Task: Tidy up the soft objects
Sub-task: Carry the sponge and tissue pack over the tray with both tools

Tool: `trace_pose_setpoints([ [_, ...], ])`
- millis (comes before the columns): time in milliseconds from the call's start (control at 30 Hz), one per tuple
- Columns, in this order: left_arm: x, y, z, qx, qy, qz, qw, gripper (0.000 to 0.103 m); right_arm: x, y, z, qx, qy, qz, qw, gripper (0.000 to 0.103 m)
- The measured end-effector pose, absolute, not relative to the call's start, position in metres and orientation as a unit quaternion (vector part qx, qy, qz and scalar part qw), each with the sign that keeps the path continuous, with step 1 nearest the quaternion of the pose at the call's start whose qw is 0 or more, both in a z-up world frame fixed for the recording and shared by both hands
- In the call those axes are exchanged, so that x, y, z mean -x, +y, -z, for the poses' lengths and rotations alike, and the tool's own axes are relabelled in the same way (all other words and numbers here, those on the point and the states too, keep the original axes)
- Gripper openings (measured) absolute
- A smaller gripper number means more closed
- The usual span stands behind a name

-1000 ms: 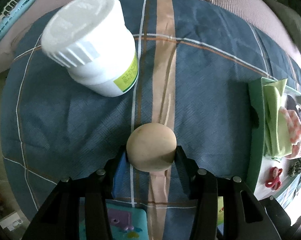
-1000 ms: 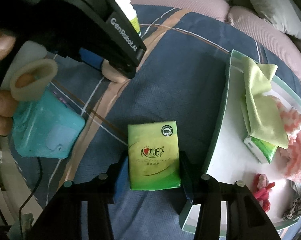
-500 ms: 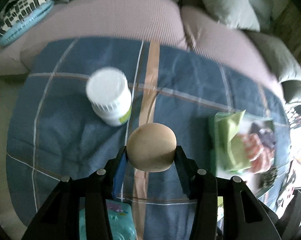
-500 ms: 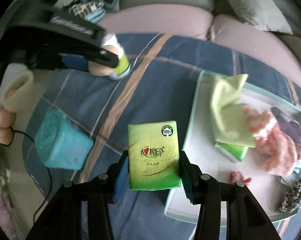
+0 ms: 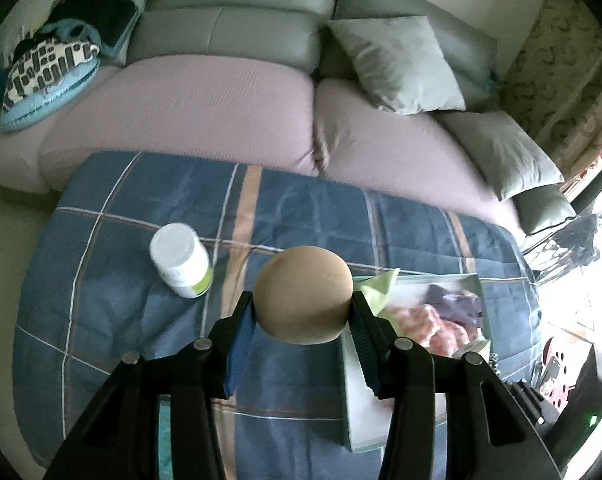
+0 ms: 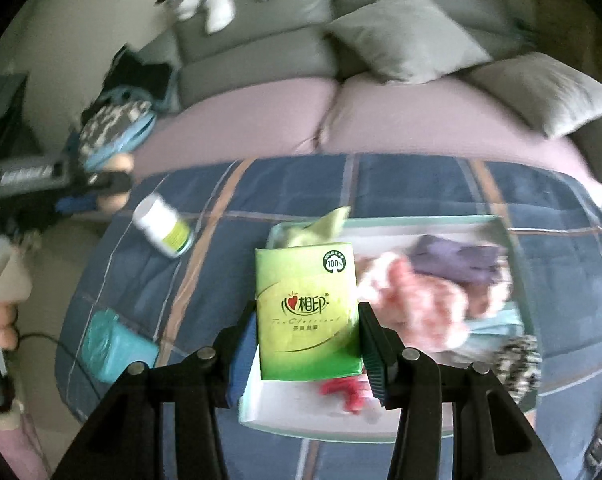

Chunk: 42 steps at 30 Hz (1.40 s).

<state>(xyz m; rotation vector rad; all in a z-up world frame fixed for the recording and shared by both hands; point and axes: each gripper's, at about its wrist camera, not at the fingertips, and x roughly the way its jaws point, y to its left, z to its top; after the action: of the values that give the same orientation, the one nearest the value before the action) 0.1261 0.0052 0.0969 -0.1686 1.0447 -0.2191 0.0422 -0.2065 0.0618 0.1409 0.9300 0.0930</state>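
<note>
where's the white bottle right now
The white bottle lies tipped on the blue plaid blanket, toward its left side in both views, left of the tray and apart from it.

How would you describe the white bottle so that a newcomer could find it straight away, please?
Start at the blue plaid blanket spread in front of the mauve sofa cushions. On its left part, away from the tray, stands the white bottle. It is the only hard, ribbed-capped container there, with a yellow-green label.

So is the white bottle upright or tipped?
Tipped: the white bottle lies tilted on the plaid blanket, cap toward the sofa.
</note>
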Motion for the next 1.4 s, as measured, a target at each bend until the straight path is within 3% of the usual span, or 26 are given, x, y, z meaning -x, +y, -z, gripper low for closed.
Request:
trace_pose_setpoints([
  [667, -0.110, -0.113, -0.067, 0.040, 0.513, 0.165, 0.841, 0.049, -0.002, -0.360, -0.074, -0.185, 0.404, 0.116, 0.888, 0.050],
  [1400, -0.087, -0.142, -0.003, 0.026, 0.554, 0.168, 0.815, 0.049, -0.013, -0.351, -0.050, -0.182, 0.443, 0.099, 0.872, 0.050],
])
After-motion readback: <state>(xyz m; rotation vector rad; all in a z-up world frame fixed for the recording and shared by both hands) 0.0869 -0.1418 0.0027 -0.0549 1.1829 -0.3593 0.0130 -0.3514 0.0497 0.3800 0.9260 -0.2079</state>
